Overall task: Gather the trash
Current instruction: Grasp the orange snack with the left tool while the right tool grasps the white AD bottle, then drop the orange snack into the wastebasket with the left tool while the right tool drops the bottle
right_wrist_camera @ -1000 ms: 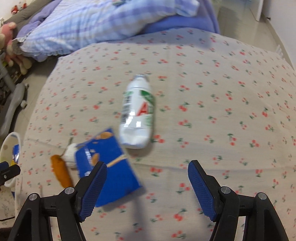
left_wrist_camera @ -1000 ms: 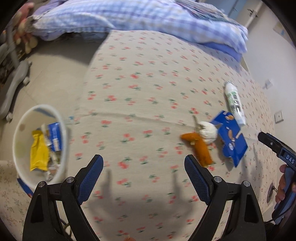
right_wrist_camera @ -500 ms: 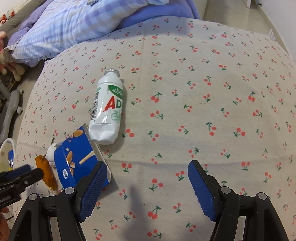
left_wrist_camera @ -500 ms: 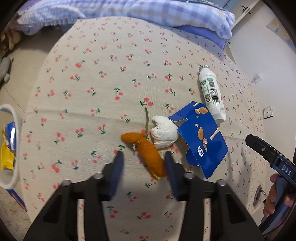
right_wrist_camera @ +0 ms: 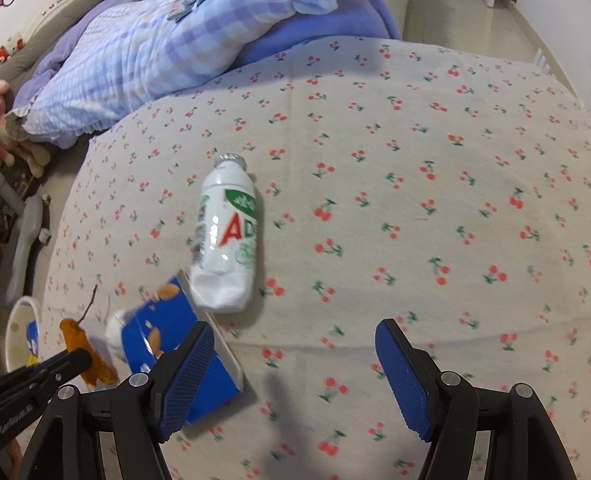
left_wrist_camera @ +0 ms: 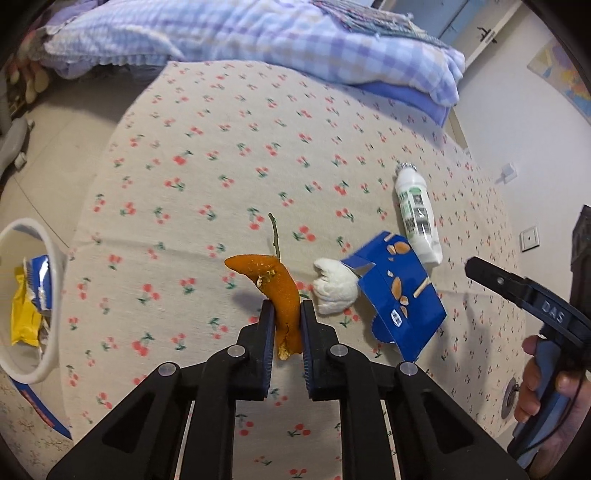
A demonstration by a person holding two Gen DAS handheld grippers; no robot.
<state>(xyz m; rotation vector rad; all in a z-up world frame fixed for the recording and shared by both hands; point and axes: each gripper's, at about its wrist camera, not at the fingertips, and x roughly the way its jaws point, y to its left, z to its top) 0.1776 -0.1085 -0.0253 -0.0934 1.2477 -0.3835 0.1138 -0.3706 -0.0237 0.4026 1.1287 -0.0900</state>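
**Left gripper pinches an orange peel; the bin waits at the left edge**

Lowest in the left wrist view, the left gripper has its two blue pads pressed narrow on the lower end of a curved orange peel, whose upper part arcs free toward the frame's centre. Whether the peel is clear of the cherry-print bedcover cannot be told. A thin twig lies just behind it.

Right of centre, a crumpled white tissue touches a flattened blue snack box; beyond them a white plastic bottle lies on its side. At the left edge sits a white bin with yellow and blue wrappers inside. A checked quilt fills the top.

In the right wrist view, the right gripper is spread wide and empty at the bottom, its left pad over the box, the bottle up the frame from that pad.

Judgement: the grip is only on the peel's tail, so lift straight, swing left slowly, and release only once above the bin's mouth.
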